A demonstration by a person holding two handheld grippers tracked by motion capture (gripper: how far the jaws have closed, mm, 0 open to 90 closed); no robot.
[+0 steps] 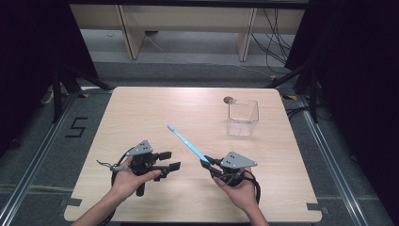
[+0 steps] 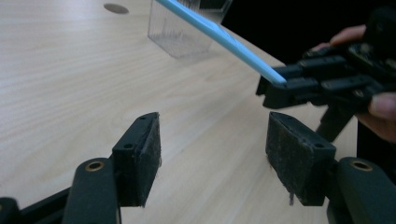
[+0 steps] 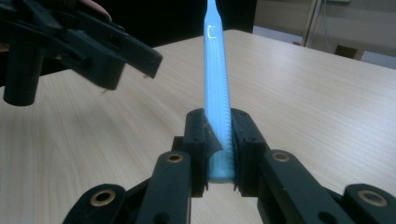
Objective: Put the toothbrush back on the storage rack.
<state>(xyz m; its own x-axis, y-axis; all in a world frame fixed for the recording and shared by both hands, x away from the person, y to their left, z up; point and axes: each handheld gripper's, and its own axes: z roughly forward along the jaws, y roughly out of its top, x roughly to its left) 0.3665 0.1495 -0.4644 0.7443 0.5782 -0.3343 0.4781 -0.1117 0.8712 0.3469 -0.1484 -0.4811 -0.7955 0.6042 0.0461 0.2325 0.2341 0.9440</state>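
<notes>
— Down at the five o'clock part of the counter [image 1: 141, 103], what have you got in your right hand?

— My right gripper [image 1: 207, 162] has its jaws pinched tight on the butt end of a light blue toothbrush [image 1: 186, 140]. In the right gripper view the ribbed handle of the toothbrush [image 3: 215, 93] stands up between the two black pads, with the pads pressed on either side of it and no gap left.

— Which way does it point?

— From the jaws it slants up toward eleven o'clock, over the middle of the counter. The head end is lifted off the wood; the far tip is too small for me to make out the bristles.

— And your left?

— My left gripper [image 1: 168, 160] sits at about seven o'clock, its jaws spread wide with nothing between them. In the left gripper view I see bare wood between my two pads, and the right gripper [image 2: 280, 84] just beyond them, holding the toothbrush [image 2: 219, 35] at its end. The two grippers are near each other but not touching.

— Anything else on the counter?

— A clear plastic box [image 1: 243, 117] stands upright toward one o'clock, well apart from both grippers. A small dark round spot [image 1: 228, 100] lies just behind its left corner. The toothbrush does not reach the box.
</notes>
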